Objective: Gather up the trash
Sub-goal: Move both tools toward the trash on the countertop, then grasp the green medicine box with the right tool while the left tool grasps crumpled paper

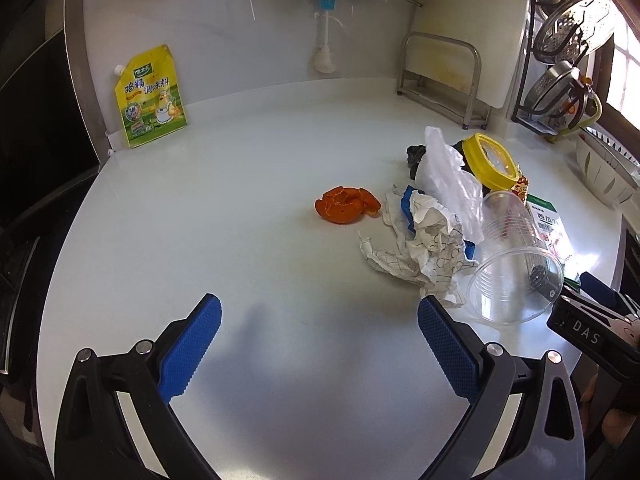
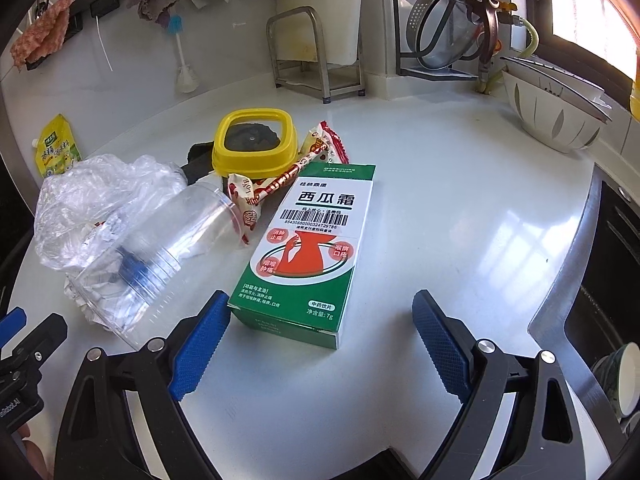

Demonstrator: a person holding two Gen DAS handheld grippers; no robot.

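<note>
Trash lies on the white counter (image 1: 240, 208). In the left wrist view I see an orange peel (image 1: 345, 205), crumpled paper (image 1: 416, 250), a clear plastic bag (image 1: 450, 172), a clear plastic cup (image 1: 512, 258) on its side and a yellow lid (image 1: 490, 159). My left gripper (image 1: 320, 340) is open and empty, short of the pile. In the right wrist view a green and white medicine box (image 2: 308, 252) lies flat, with a red wrapper (image 2: 288, 176), the cup (image 2: 160, 256), the bag (image 2: 96, 196) and the lid (image 2: 254, 140) behind it. My right gripper (image 2: 320, 332) is open, its fingers on either side of the box's near end.
A yellow seasoning pouch (image 1: 150, 98) leans on the back wall. A metal rack (image 1: 440, 80), a dish rack with strainers (image 1: 568, 52) and a white bowl (image 2: 556, 112) stand at the back right. A dark sink edge (image 2: 600, 264) is on the right.
</note>
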